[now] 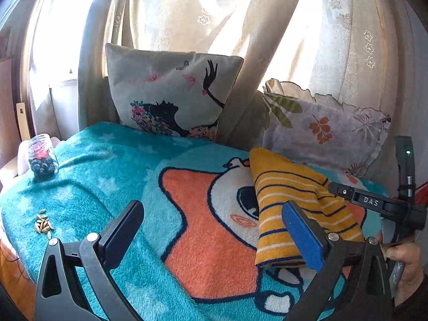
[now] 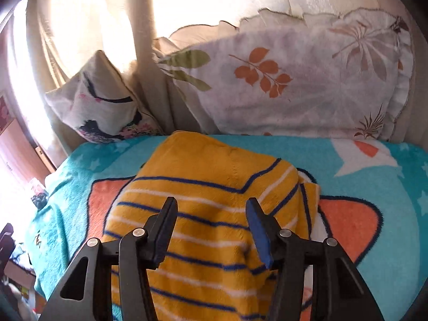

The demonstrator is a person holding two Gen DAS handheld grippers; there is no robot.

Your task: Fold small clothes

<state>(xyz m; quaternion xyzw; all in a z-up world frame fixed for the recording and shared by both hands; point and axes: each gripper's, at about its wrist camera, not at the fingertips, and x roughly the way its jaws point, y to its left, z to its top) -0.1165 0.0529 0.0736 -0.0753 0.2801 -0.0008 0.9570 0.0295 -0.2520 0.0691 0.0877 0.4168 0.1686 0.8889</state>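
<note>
Both grippers are out over the bed and neither is carrying anything. The left gripper [image 1: 214, 230] hangs with its jaws spread wide above the teal cartoon blanket [image 1: 112, 176], empty. The right gripper [image 2: 211, 227] has its jaws parted too, poised low over the striped garment [image 2: 214, 187], though whether its tips touch the fabric I cannot tell.

The garment lies on the blanket toward the right side of the bed, near the leaf-print pillow [image 2: 307, 85], well apart from the glass jar [image 1: 42, 157] at the far left edge. It already looks folded over into a narrow bundle, one layer lapped across another, so I'd judge the fold well along, with tidying or a last fold remaining.

To do this well, the right gripper wants to pinch a near corner through all layers, not just the top one, while the left comes across to take the matching corner. Lift both together, carry them evenly toward the far edge, then lay down flat so the stripes line up.

The cloth is mustard yellow, fleecy and thick, with navy and white stripes. It's soft and puffy, likely to spring open unless pressed.
</note>
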